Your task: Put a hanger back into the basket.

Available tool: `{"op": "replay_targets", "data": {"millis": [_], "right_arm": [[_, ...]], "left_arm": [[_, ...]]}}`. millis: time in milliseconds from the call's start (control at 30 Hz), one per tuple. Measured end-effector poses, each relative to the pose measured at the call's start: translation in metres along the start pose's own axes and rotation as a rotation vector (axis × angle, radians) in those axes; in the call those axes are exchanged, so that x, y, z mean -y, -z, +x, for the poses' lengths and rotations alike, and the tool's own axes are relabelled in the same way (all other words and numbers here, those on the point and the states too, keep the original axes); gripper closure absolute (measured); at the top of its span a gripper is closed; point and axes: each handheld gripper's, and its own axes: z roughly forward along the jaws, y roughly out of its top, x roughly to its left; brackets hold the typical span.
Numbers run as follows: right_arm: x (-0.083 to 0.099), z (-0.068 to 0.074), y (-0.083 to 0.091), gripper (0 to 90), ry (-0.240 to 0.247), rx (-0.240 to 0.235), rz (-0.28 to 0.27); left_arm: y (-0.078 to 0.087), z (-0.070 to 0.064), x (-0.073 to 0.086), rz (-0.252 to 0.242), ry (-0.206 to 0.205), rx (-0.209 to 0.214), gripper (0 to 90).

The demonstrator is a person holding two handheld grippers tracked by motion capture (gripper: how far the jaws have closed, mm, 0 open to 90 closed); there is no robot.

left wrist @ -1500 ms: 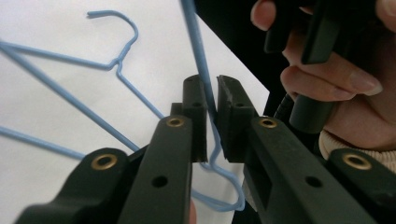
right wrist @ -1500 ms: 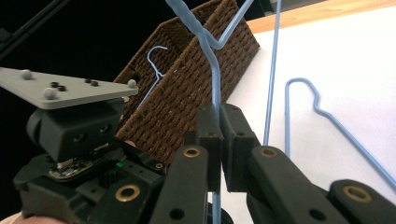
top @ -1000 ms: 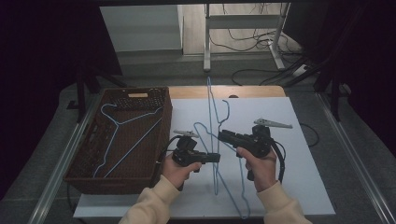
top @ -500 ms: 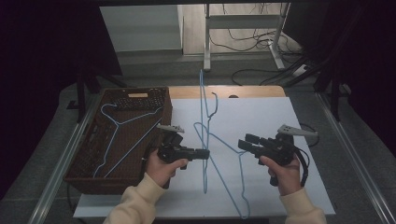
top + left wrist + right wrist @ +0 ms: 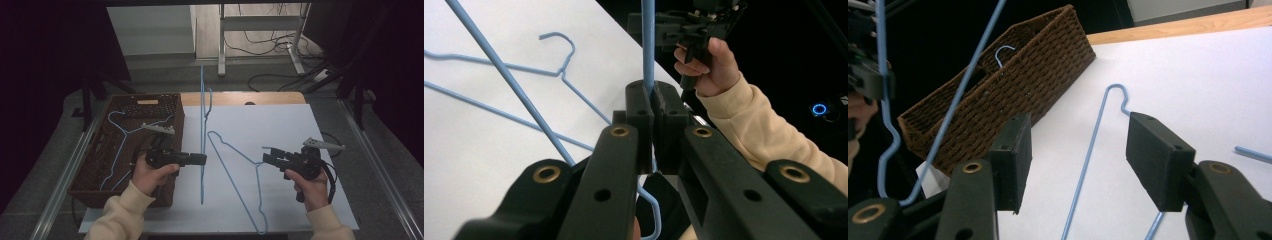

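Note:
My left gripper (image 5: 202, 159) (image 5: 653, 100) is shut on a blue wire hanger (image 5: 201, 100) (image 5: 647, 45), which stands lifted and edge-on just right of the basket. A second blue hanger (image 5: 235, 170) (image 5: 1088, 160) (image 5: 559, 70) lies flat on the white sheet (image 5: 280, 125). My right gripper (image 5: 264, 155) (image 5: 1078, 155) is open, hovering by this flat hanger's right side, with its wire visible between the jaws. A third blue hanger (image 5: 120, 145) rests inside the brown wicker basket (image 5: 82, 187) (image 5: 1013, 85).
The basket takes up the table's left side. A bare wooden strip (image 5: 260, 98) runs along the far edge. Beyond the table are a metal stand (image 5: 260, 30) and cables (image 5: 280, 80) on the floor. Metal rails (image 5: 375, 165) flank the table.
The two grippers have drawn apart: the left went left toward the basket with its hanger raised, the right went right. The held hanger has turned edge-on.

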Motion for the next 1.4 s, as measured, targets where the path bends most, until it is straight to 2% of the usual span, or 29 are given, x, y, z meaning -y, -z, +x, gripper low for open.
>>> {"op": "replay_targets", "data": {"millis": [533,833,933,1133,1400], "right_arm": [[0.004,-0.003,-0.003,44.2,-0.004,0.023,0.023],[0.004,-0.004,-0.003,44.4,-0.004,0.028,0.021],[0.004,-0.005,-0.003,44.4,-0.006,0.031,0.022],[0.004,-0.005,-0.004,44.5,-0.009,0.035,0.025],[0.005,-0.005,-0.005,44.5,-0.008,0.038,0.027]], "left_arm": [[0.043,0.010,-0.004,-0.023,0.023,-0.003,87.1],[0.084,0.015,-0.005,-0.055,0.021,-0.040,87.1],[0.100,0.021,-0.003,-0.063,0.030,-0.049,87.1],[0.117,0.035,0.004,-0.053,0.046,-0.059,87.1],[0.124,0.056,0.011,-0.018,0.058,-0.071,87.1]]}}
